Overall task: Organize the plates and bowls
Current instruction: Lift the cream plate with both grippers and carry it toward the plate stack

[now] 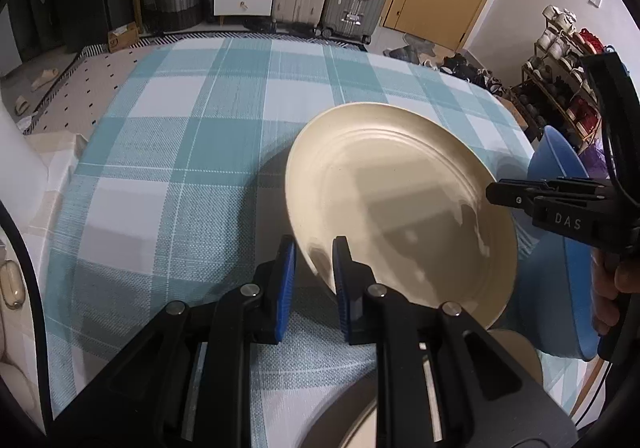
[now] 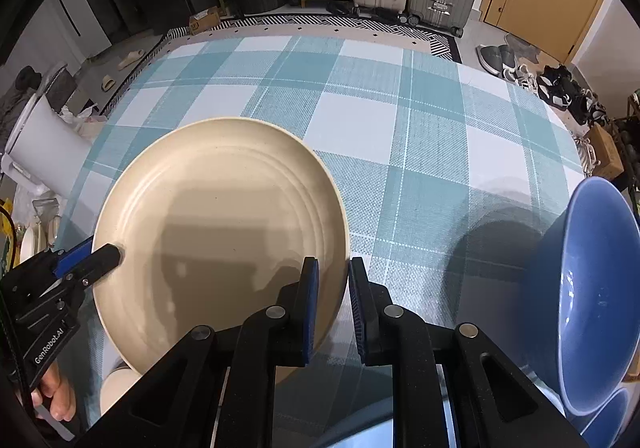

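A cream plate (image 1: 400, 204) (image 2: 224, 224) hangs tilted just above the checked tablecloth, casting a shadow on it. My left gripper (image 1: 314, 244) is shut on its near rim, one blue pad over the plate and one under it. My right gripper (image 2: 334, 266) is shut on the opposite rim. Each gripper shows in the other's view: the right gripper (image 1: 496, 195) at the plate's right edge, the left gripper (image 2: 112, 254) at its left edge. A large blue bowl (image 2: 596, 288) (image 1: 556, 164) stands tilted at the right, apart from the plate.
The table (image 2: 420, 120) wears a teal-and-white checked cloth. A second blue bowl (image 2: 608, 422) peeks out below the big one. A cream dish (image 2: 116, 388) lies under the plate's near edge. A white bin (image 2: 48, 144) stands left of the table, suitcases and drawers beyond.
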